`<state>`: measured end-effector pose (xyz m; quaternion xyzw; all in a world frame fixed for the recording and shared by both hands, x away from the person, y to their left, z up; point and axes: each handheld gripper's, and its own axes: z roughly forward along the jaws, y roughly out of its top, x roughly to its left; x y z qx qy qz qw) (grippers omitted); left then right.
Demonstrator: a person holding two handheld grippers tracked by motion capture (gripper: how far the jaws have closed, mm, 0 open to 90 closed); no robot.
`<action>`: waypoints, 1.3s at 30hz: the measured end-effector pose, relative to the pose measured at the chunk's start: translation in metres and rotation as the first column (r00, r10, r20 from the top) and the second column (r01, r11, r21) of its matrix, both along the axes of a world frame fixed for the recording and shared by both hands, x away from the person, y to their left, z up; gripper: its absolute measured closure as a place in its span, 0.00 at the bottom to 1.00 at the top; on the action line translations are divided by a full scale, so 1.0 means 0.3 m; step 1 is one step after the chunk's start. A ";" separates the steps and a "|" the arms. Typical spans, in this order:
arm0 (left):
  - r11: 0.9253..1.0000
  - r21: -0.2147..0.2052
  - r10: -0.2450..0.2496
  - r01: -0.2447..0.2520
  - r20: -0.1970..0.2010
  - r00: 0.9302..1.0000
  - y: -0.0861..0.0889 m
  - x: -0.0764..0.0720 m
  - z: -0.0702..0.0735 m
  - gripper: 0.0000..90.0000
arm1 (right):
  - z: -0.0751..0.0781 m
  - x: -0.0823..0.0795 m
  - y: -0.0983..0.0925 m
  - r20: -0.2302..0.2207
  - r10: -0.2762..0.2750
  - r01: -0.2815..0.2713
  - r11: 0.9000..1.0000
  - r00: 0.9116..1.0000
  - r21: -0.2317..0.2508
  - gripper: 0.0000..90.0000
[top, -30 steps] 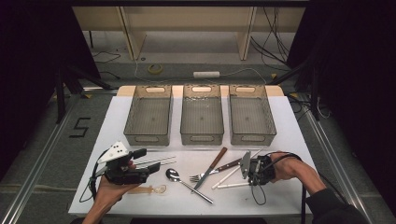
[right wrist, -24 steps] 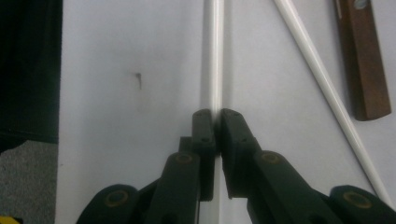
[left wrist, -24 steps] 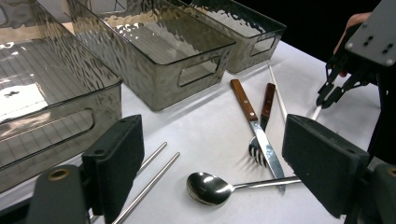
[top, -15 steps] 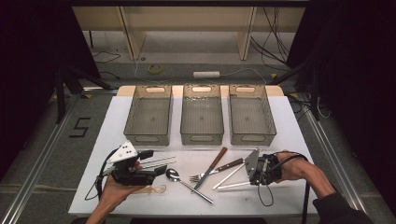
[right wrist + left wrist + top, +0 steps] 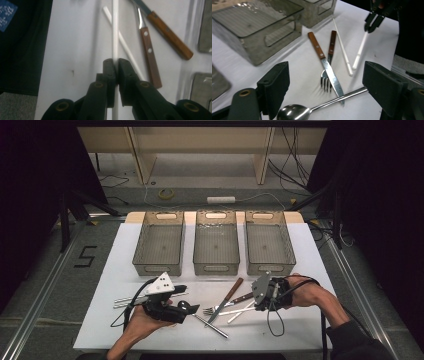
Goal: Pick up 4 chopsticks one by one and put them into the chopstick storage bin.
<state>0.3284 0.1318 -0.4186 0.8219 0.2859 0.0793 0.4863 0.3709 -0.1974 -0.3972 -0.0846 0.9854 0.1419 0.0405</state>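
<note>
My right gripper (image 5: pixel 116 61) is shut on a white chopstick (image 5: pixel 115 30), which runs straight out between its pads. The left gripper view shows that chopstick (image 5: pixel 361 47) slanting down from the right gripper (image 5: pixel 370 23) toward the table. A second white chopstick (image 5: pixel 125 45) lies flat on the white table. My left gripper (image 5: pixel 325 75) stands open and low over a steel spoon (image 5: pixel 294 112), with a wooden-handled knife (image 5: pixel 323 60) and fork (image 5: pixel 330 47) just beyond. In the high view the left gripper (image 5: pixel 186 300) sits front left and the right gripper (image 5: pixel 257 302) front right.
Three grey see-through bins (image 5: pixel 159 265) (image 5: pixel 216 268) (image 5: pixel 269 268) stand in a row at the back of the table. Thin metal sticks (image 5: pixel 125 300) lie left of my left hand. Cables trail from both grippers.
The left gripper has slid right, up to the spoon's bowl. The right gripper has risen and shifted left, still shut on the white chopstick.
</note>
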 end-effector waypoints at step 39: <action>0.954 0.237 -0.193 0.185 0.013 0.981 -0.126 -0.008 -0.046 0.68 | 0.043 0.017 0.256 0.079 0.114 -0.123 0.986 0.990 0.116 0.95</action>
